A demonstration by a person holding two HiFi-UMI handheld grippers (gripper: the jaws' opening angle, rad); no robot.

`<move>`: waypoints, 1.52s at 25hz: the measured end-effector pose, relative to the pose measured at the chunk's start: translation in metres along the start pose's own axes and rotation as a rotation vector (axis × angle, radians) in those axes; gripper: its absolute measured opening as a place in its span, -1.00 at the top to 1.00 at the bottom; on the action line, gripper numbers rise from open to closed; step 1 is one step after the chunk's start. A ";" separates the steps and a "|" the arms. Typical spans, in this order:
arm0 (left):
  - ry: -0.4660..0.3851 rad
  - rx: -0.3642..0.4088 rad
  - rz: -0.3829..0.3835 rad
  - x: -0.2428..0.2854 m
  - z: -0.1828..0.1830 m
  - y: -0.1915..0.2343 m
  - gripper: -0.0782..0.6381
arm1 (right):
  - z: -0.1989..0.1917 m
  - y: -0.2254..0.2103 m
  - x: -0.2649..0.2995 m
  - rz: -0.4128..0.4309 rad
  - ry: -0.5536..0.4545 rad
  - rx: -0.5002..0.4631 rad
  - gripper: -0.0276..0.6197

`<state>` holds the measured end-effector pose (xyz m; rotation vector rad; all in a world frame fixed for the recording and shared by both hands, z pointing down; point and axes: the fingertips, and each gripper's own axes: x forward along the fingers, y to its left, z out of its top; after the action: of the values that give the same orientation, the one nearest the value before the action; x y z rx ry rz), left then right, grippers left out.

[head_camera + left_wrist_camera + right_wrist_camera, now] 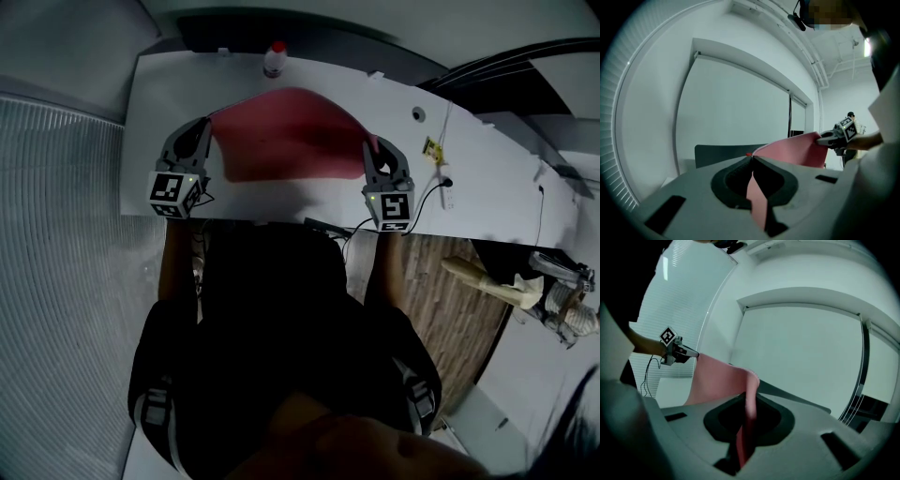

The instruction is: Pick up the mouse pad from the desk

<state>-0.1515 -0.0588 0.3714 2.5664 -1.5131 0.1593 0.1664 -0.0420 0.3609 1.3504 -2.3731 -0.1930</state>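
The left tool (207,125) is closed almost completely on the left edge of the pink mouse pad (281,131). In the left gripper view its two jaws meet at the tips with only the thin pink sheet pinched between them, and a strip of the pad runs back through the gap. The right tool (372,147) is clamped on the pad's right edge in the same way. Its jaws press on the sheet, which folds over at the tips and hangs down between them.

The pad spans the space between the two tools. It is held up over the middle of the white surface (487,169), bowed along its length and casting a soft shadow on the surface near its near edge. No view shows whether its far edge is clear of the surface. Each gripper view shows the other tool at the opposite end of the pad, gripping it against a plain pale wall.

A small bottle (275,58) with a red cap stands upright at the far edge of the surface, just beyond the pad and apart from it. The cap is on, and what is in the bottle cannot be made out. To the right of the right tool, a white cable (446,190) lies on the surface, well apart from the pad.
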 end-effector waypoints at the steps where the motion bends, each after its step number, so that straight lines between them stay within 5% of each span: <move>1: -0.005 0.003 -0.001 0.000 0.004 0.000 0.75 | 0.003 -0.002 0.000 -0.002 -0.004 0.000 0.81; 38: -0.140 0.003 -0.038 -0.036 0.095 0.021 0.75 | 0.079 0.004 -0.010 -0.018 -0.086 0.041 0.81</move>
<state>-0.1856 -0.0561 0.2738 2.6565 -1.5091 -0.0236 0.1359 -0.0381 0.2879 1.4085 -2.4487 -0.2127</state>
